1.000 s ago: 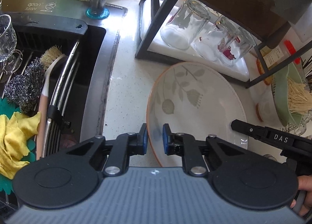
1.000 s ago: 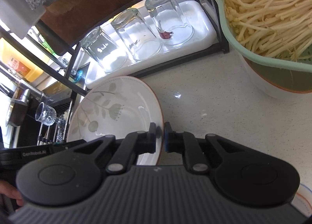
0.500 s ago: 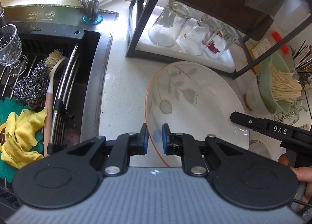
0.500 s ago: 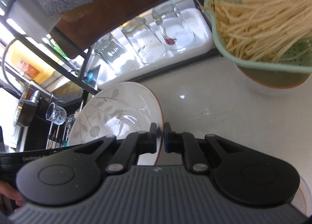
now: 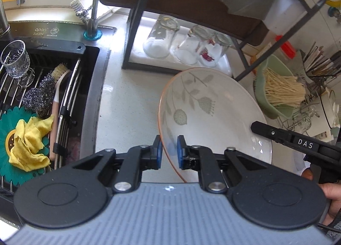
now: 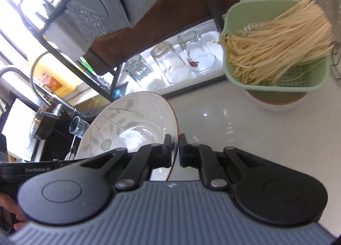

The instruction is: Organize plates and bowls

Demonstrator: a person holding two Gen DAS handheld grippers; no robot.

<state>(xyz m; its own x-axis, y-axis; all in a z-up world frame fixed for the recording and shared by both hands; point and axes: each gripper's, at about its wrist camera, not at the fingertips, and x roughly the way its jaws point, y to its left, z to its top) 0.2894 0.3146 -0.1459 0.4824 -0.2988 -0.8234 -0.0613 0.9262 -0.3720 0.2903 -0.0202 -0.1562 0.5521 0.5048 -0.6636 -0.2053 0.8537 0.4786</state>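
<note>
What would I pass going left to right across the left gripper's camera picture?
Yellow cloth → dish brush → upturned glasses → leaf-patterned plate → green strainer of pale strands.

The white speckled counter (image 5: 127, 104) carries a black metal rack (image 5: 136, 32). Under the rack lies a white tray (image 6: 204, 68) with three glasses (image 6: 170, 64) upside down. A white bowl (image 6: 275, 104) stands near, with a green strainer (image 6: 275, 83) on top.
</note>
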